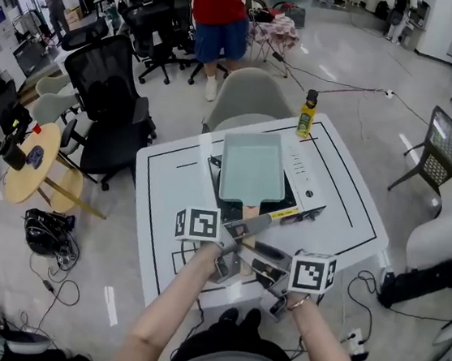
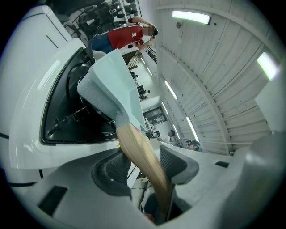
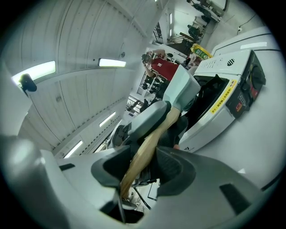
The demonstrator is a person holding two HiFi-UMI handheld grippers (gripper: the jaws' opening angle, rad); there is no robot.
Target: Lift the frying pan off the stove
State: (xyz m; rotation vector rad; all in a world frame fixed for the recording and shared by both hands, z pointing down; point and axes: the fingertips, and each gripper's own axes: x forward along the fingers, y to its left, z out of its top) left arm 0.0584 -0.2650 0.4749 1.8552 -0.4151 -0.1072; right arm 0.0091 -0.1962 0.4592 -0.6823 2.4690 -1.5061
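A pale teal square frying pan [image 1: 252, 167] is over the black-and-white portable stove [image 1: 310, 196] on the white table [image 1: 165, 209]. I cannot tell whether it rests on the burner. Its wooden handle [image 2: 143, 156] points toward me. My left gripper [image 1: 240, 233] is shut on the handle close behind the pan, and the pan [image 2: 111, 85] tilts above the stove [image 2: 67, 112] in the left gripper view. My right gripper [image 1: 269, 263] grips the same handle [image 3: 147, 147] further back. Its pads close on the wood, with the pan [image 3: 183, 85] and stove [image 3: 232, 103] beyond.
A yellow oil bottle [image 1: 307, 114] stands at the table's far right corner. A grey chair [image 1: 248, 97] is behind the table and a black office chair [image 1: 110, 96] at its left. A person in a red shirt [image 1: 219, 3] stands further back. Cables lie on the floor.
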